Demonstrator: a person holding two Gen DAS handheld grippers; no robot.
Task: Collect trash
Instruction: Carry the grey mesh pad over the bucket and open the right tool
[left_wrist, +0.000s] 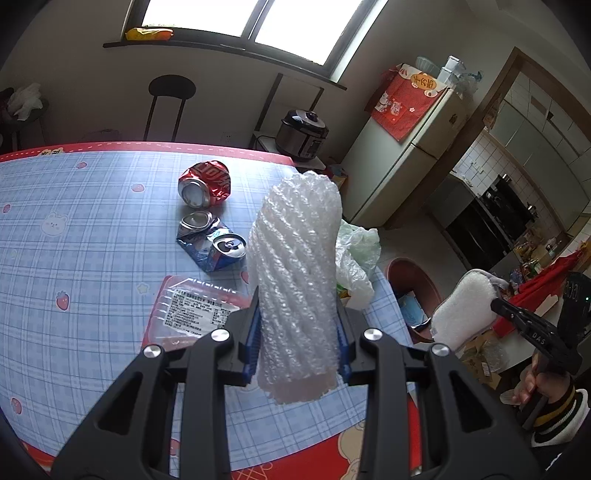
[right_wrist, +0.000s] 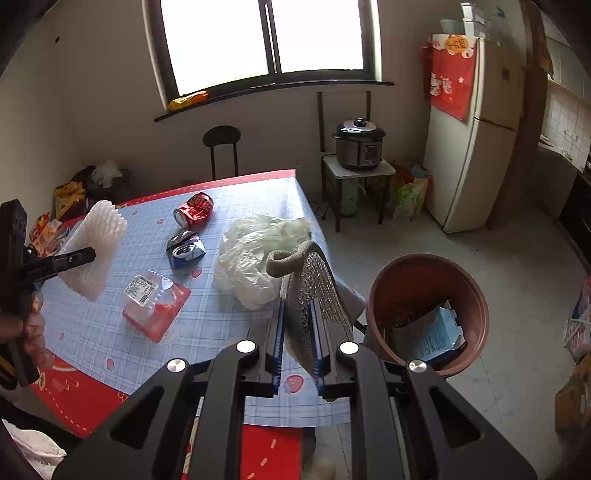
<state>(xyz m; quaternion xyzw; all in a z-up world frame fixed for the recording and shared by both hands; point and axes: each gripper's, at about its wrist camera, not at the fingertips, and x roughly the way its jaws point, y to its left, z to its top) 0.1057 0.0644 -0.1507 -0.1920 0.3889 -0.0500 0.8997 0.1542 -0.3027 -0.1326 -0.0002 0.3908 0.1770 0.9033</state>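
My left gripper (left_wrist: 297, 306) is shut on a white foam net sleeve (left_wrist: 295, 266) and holds it upright above the checked tablecloth (left_wrist: 92, 229). The sleeve (right_wrist: 98, 243) and left gripper (right_wrist: 85, 254) also show in the right wrist view. My right gripper (right_wrist: 297, 306) is shut on a grey scouring sponge with a silvery mesh face (right_wrist: 317, 291), beside the table's right edge and next to the brown bin (right_wrist: 476, 295). On the table lie a crushed red can (left_wrist: 205, 182), a crushed blue can (left_wrist: 210, 240), a clear labelled plastic tray (left_wrist: 195, 314) and a crumpled plastic bag (right_wrist: 255, 251).
The bin stands on the floor by the table's right side with a blue carton (right_wrist: 432, 336) inside. Beyond are a pressure cooker (right_wrist: 360, 147) on a small stand, a fridge (right_wrist: 476, 147), a stool (right_wrist: 221, 144) and bags on the floor.
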